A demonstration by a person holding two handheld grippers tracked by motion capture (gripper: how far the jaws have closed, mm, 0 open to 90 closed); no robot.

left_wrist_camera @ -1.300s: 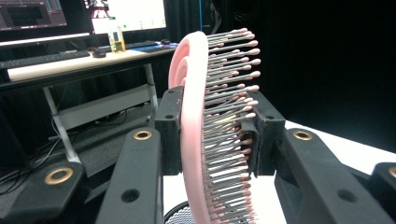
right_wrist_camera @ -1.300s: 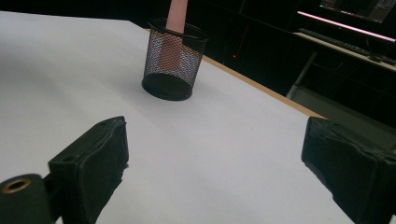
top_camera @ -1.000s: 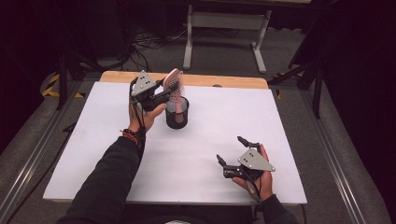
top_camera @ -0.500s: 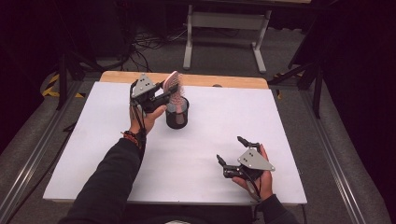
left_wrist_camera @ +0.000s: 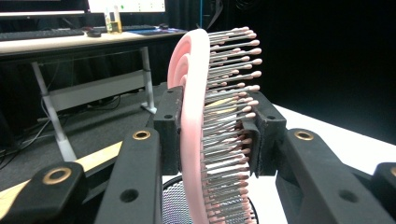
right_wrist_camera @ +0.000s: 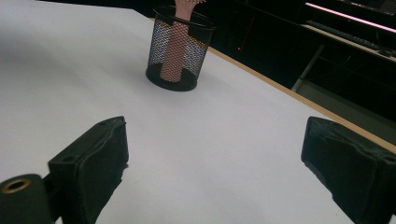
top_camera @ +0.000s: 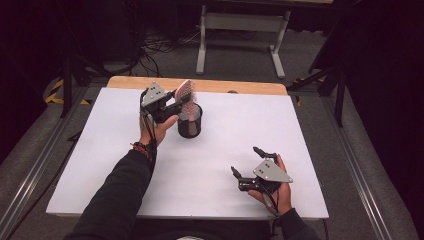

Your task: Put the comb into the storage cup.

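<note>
**A:** So what's on the flat white tabletop (top_camera: pixel 210 185)?

**B:** Closest in, the right gripper (top_camera: pixel 248 165) sits low near the front edge, jaws spread wide with nothing between them. Farther back, the left gripper (top_camera: pixel 181 104) is clamped on the head of a pink plastic hairbrush with metal bristles (left_wrist_camera: pixel 205 121), whose handle stands inside a black wire-mesh cup (right_wrist_camera: pixel 179 50).

**A:** And the room?

**B:** A strip of bare wood edge (top_camera: pixel 200 84) shows beyond the white top, then grey carpet (top_camera: pixel 240 55), cables and a white-legged desk (top_camera: pixel 240 22) in the dark.
</note>
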